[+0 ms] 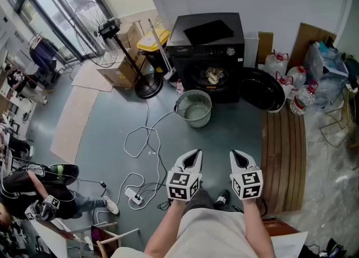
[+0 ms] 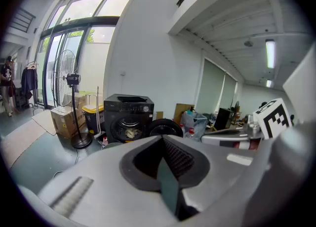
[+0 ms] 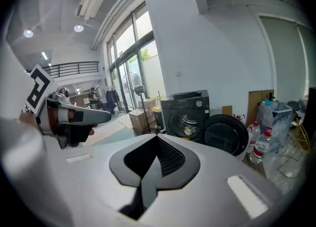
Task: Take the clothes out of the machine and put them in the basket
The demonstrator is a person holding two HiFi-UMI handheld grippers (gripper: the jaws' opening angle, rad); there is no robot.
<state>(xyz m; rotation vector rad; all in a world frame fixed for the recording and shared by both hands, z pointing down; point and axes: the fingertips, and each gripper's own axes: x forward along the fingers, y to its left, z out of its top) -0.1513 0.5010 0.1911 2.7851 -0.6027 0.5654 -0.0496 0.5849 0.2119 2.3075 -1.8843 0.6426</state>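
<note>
Far left: a standing fan [image 1: 112, 31] next to a cardboard box [image 1: 115, 73] and a yellow-lidded bin [image 1: 152, 42], all near the far wall; white cables [image 1: 140, 139] trail over the grey floor, nearer the person.
Near, left of centre: the left claw [image 1: 193, 154], jaws pressed together with nothing between them, held in the air well apart from the machine.
Centre: the basket [image 1: 196, 120], pale and round, upright on the floor just in front of the washing machine [image 1: 207, 41] and slightly left of its opening; the clothes [image 1: 213, 75], a light bundle, lie inside the drum; the round door [image 1: 261, 90] stands swung open to the right.
Near, right of centre: the right claw [image 1: 237, 155], likewise fully closed and empty.
Right: a slatted wooden panel [image 1: 285, 156] on the floor; plastic bottles [image 1: 296, 83] at its far end.
</note>
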